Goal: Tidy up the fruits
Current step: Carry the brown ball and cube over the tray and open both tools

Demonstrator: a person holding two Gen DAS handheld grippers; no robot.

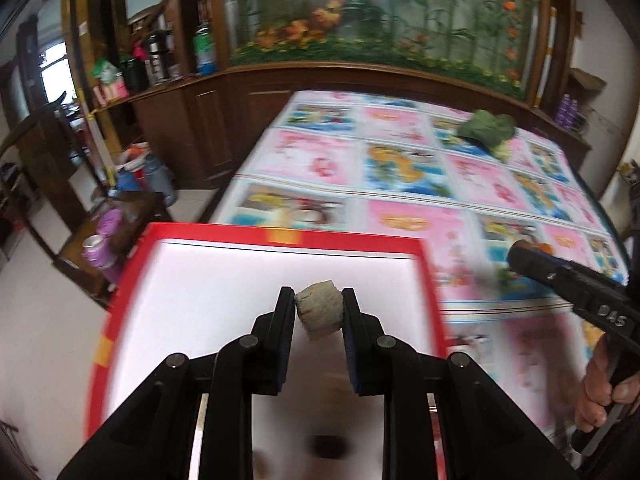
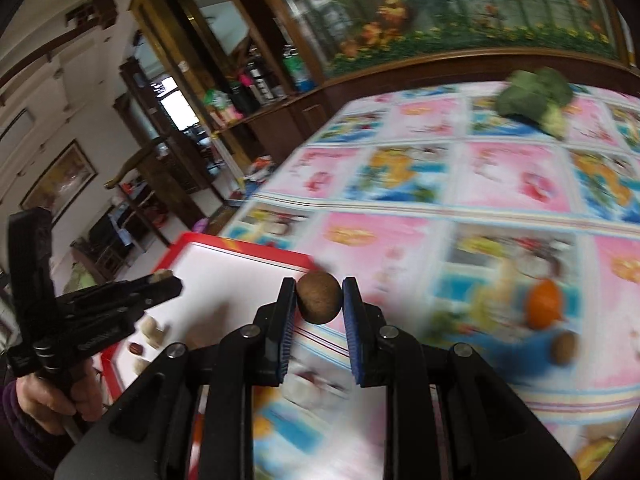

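Note:
My left gripper (image 1: 319, 307) is shut on a pale, rough beige chunk (image 1: 319, 312) and holds it above the white inside of a red-rimmed tray (image 1: 276, 238). A dark red fruit (image 1: 329, 446) lies blurred on the tray floor below. My right gripper (image 2: 319, 298) is shut on a round brown fruit (image 2: 319, 297), just off the tray's right corner (image 2: 248, 249). Pale pieces (image 2: 152, 330) and a small dark red fruit (image 2: 136, 349) lie in the tray. An orange fruit (image 2: 543, 303) and another brown fruit (image 2: 564, 347) rest on the cloth to the right.
A colourful cartoon tablecloth (image 1: 400, 168) covers the table. A head of broccoli (image 2: 536, 96) lies at the far right of it. Wooden cabinets (image 1: 192, 112) and a big planted aquarium (image 1: 380, 12) stand behind. A low side table with purple cans (image 1: 104, 240) is left of the table.

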